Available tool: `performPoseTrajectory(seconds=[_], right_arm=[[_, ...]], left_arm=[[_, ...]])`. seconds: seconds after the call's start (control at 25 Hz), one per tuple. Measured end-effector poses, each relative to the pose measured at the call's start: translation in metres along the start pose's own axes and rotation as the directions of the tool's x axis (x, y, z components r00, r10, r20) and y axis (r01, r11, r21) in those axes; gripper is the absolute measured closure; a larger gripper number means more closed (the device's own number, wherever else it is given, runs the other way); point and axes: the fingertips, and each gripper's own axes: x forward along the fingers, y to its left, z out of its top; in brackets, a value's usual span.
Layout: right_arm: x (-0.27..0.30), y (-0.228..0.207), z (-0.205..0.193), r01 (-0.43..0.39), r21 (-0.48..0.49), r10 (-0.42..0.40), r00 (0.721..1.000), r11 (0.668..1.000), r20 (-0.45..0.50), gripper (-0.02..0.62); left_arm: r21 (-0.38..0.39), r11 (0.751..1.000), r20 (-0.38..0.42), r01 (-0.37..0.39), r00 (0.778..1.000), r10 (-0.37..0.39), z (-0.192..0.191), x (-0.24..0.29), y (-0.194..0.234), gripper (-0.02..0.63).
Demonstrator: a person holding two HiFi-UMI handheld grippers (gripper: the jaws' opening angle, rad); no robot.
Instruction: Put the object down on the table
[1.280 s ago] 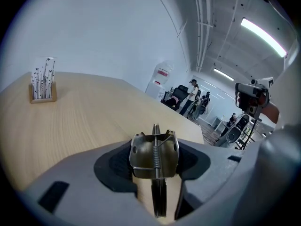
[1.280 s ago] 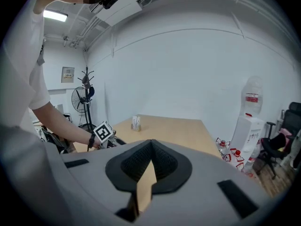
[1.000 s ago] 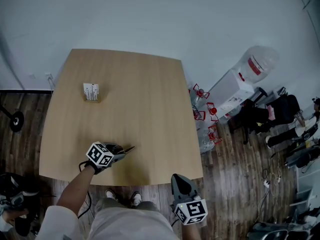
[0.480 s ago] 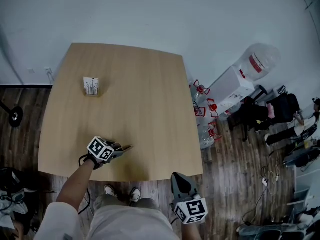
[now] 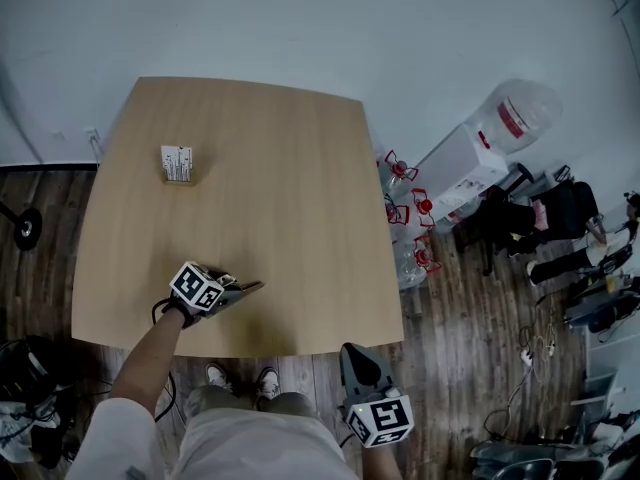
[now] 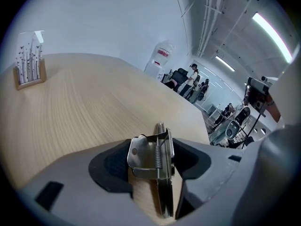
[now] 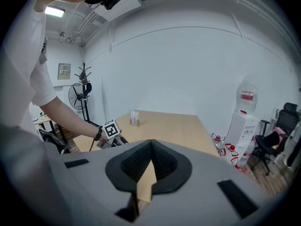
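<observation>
We held the left gripper low over the near part of the tabletop, close to its front edge and pointing slantwise down. Its jaws had just been opening a little, yet a metal spring clip stood on edge between them, with a pad against each of its sides. The clip's thin end stuck out past the jaw tips above the wood; we could not tell whether it touched the tabletop. Our right gripper hung off the front edge of the tabletop, well apart from the left one, its jaws together at the tips with nothing between them. At the far left of the tabletop stood a small wooden stand of cards, upright. Beside the tabletop on the right stood a water dispenser.
</observation>
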Motion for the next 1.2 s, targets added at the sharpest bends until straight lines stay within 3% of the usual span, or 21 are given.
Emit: performPoseTrajectory(seconds=[0.44, 0.72, 1.0, 1.2], right_arm=[[-0.003, -0.008, -0.004, 0.012, 0.007, -0.012, 1.000, 1.000, -0.007, 0.598], [-0.010, -0.016, -0.006, 0.039, 0.014, -0.039, 0.999, 0.999, -0.011, 0.598], [-0.012, -0.016, -0.007, 0.052, 0.020, -0.052, 0.999, 0.998, -0.016, 0.598], [-0.011, -0.014, -0.006, 0.046, 0.016, -0.046, 0.999, 0.999, -0.013, 0.598]], left_arm=[[0.030, 0.999, -0.004, -0.033, 0.999, 0.034, 0.005, 0.003, 0.008, 0.359], [0.149, 0.989, -0.078, 0.017, 0.997, -0.005, 0.012, 0.013, 0.004, 0.354], [0.253, 0.967, -0.109, -0.033, 0.992, 0.063, 0.012, 0.019, 0.004, 0.324], [0.306, 0.948, -0.086, -0.082, 0.990, 0.114, 0.016, 0.017, 0.008, 0.318]])
